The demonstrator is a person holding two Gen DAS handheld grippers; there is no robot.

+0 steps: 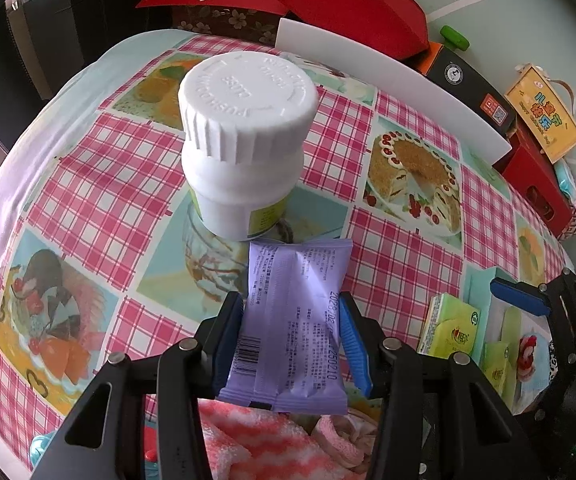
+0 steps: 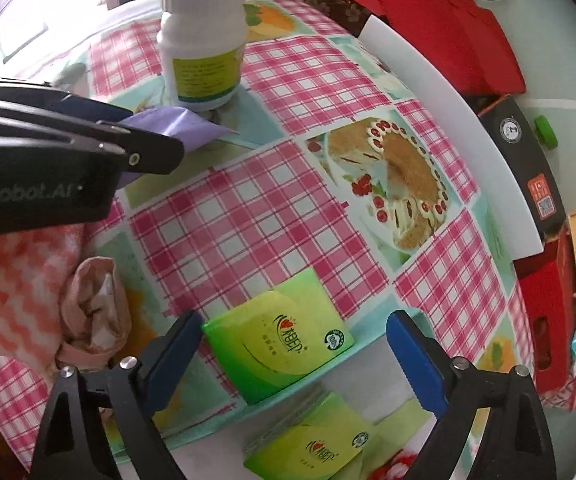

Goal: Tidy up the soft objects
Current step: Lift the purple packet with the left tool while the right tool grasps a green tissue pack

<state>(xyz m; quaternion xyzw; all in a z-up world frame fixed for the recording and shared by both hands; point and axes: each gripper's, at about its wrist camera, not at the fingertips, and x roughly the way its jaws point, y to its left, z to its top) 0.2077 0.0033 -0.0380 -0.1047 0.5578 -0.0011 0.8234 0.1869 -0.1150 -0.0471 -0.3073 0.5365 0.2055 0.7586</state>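
My left gripper (image 1: 291,312) is shut on a purple snack packet (image 1: 293,320), held above the table just in front of a white pill bottle (image 1: 244,140). The packet also shows in the right wrist view (image 2: 176,124), held by the left gripper (image 2: 88,140). My right gripper (image 2: 293,340) is open, its fingers on either side of a green tissue pack (image 2: 280,344) that lies on the table. A second green tissue pack (image 2: 307,444) lies below it. A pink-and-white cloth (image 2: 12,292) and a rolled pink sock (image 2: 96,312) lie at the left.
The table has a pink checked cloth with cake pictures (image 2: 256,216). A white board (image 2: 467,128) stands along its far edge, with red boxes (image 2: 447,20) and a black box (image 2: 527,168) behind it. The pill bottle (image 2: 204,40) stands at the back.
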